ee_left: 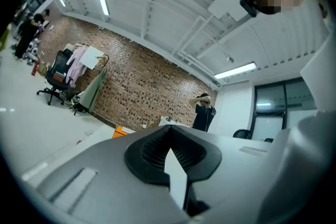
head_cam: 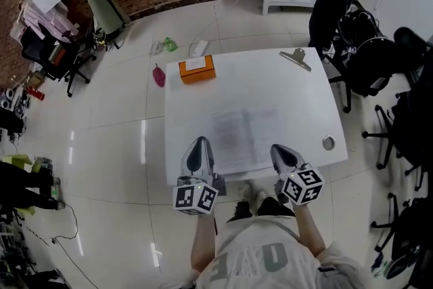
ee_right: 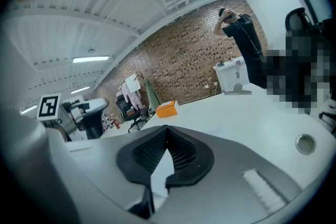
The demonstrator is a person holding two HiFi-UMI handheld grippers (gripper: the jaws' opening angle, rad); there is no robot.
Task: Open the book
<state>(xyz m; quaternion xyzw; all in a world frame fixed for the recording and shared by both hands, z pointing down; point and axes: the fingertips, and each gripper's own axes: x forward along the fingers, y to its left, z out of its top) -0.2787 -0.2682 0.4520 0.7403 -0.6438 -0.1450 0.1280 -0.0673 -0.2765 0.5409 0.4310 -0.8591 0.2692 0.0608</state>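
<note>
Left gripper [head_cam: 199, 145] and right gripper [head_cam: 283, 152] over near table edge, each with jaws pressed together, nothing pinched. Just beyond and between them, book [head_cam: 238, 134] lies flat on white table [head_cam: 304, 105], pages faint, apparently spread open. Far edge: orange box [head_cam: 197, 69] left, metal clip [head_cam: 296, 57] right.

Bright overhead glare, fisheye-warped edges

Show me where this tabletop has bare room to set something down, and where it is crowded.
Bare: the broad stretch of table between the orange box and the metal clip, down to the book; also the right side between clip and grommet. Crowded: the near edge, where the book lies and the left gripper and right gripper hover.
</note>
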